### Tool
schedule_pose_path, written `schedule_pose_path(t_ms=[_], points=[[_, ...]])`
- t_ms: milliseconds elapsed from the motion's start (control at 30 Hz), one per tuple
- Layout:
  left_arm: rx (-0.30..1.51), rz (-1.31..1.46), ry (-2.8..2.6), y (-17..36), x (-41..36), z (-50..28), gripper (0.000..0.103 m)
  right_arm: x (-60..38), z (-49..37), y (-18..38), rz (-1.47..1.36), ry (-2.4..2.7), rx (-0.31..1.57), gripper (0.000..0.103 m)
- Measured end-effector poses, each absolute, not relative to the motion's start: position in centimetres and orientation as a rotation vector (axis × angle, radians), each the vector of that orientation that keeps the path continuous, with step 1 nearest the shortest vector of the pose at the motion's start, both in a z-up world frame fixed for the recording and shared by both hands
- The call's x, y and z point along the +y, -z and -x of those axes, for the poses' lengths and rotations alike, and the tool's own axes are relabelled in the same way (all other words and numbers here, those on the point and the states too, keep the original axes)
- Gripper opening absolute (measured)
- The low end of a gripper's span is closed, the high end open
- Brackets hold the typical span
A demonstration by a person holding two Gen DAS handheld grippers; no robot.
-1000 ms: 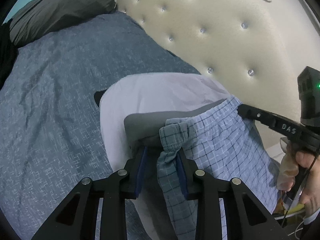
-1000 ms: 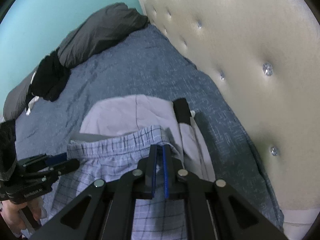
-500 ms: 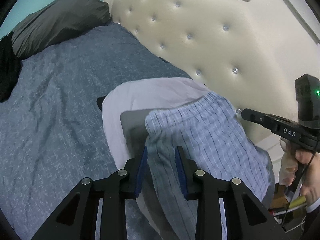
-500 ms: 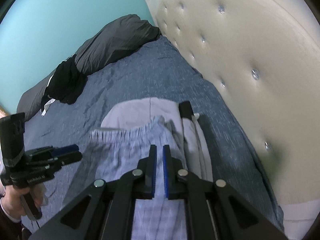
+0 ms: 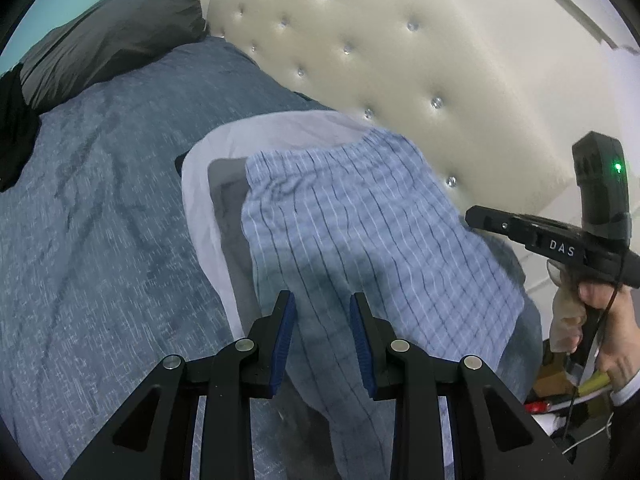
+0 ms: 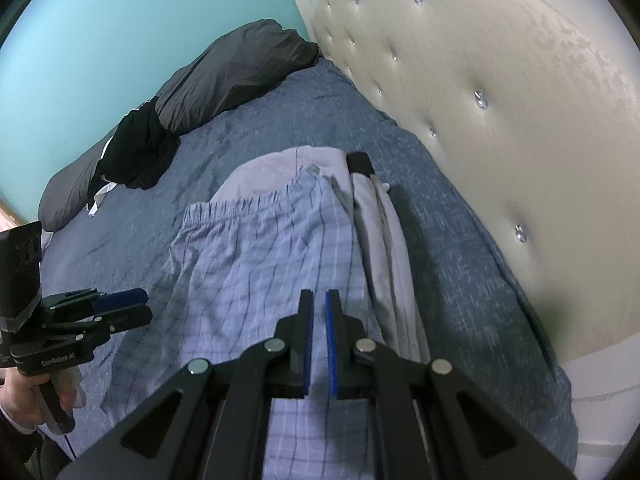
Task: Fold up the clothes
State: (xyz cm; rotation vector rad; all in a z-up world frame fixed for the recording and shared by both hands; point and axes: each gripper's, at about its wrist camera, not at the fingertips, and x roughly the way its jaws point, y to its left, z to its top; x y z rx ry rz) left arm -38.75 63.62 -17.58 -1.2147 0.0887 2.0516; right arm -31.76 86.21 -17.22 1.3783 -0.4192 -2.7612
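Blue plaid shorts [image 5: 360, 232] [image 6: 260, 260] lie spread flat on a stack of folded clothes, over a lavender garment [image 5: 280, 132] [image 6: 272, 168] and a grey one [image 5: 226, 192]. The elastic waistband points toward the far side of the bed. My left gripper [image 5: 322, 312] [image 6: 144, 304] hovers over the near part of the shorts, jaws apart, nothing pinched between its blue pads. My right gripper [image 6: 318, 308] [image 5: 472, 216] is shut and holds nothing. It is above the shorts' edge on the headboard side.
The stack rests on a blue-grey bedspread [image 5: 100, 220] close to a cream tufted headboard [image 5: 400, 60]. A dark grey pillow [image 6: 232, 76] and a black garment [image 6: 136, 152] lie at the far end. Small clutter shows past the bed's edge [image 5: 560, 400].
The bunched waistband has slipped out from between my left jaws and the shorts now lie flat. Both grippers have drawn back from the stack.
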Motion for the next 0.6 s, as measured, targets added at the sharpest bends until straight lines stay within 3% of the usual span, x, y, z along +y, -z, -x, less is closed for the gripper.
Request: schedule_pose_path(t_ms=[400,600], points=[[0.099,1.247,-2.053,19.8,63.2,37.7,0.031,87.0,30.1,19.8,-1.429,2.78,-0.443,0.005],[0.063,1.211,-2.063,18.2,62.0,37.6,0.031,87.7,28.3,18.9,-1.328,2.821,-0.505,0.005]])
